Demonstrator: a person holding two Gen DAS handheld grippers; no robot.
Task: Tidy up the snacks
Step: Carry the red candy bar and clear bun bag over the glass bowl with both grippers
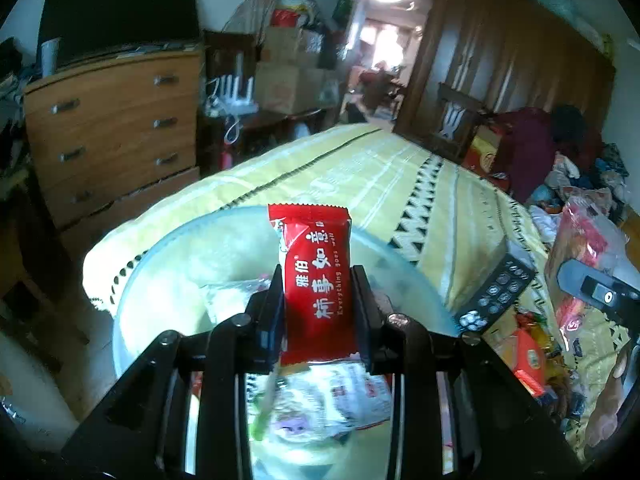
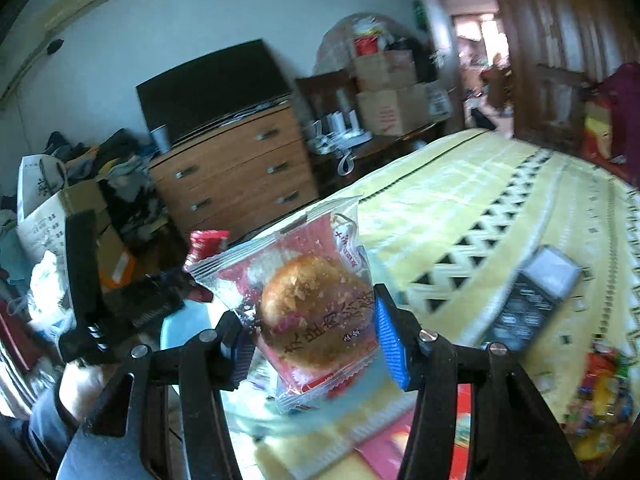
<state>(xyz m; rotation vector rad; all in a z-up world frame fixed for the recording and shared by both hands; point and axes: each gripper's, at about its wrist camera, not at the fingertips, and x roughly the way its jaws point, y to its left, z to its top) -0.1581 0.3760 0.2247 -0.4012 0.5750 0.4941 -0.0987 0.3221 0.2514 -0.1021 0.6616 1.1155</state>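
Left hand-held gripper (image 1: 318, 300) clenched on red snack packet (image 1: 314, 280), upright above clear bowl (image 1: 160, 280). Right hand-held gripper (image 2: 314, 330) grasping wrapped pastry (image 2: 308, 308) over bed's near edge. Yellow bedspread (image 1: 360, 168) beyond; wooden dresser (image 1: 112, 120) far left.

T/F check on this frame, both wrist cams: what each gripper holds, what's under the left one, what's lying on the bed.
1. The left gripper is shut on a red snack packet. True.
2. The right gripper is empty. False: it clamps a clear-wrapped pastry.
3. A pale round bowl sits below the left gripper. True.
4. The bed cover is plain blue. False: it is yellow with black triangle bands.
5. A dark remote control lies on the bed. True.
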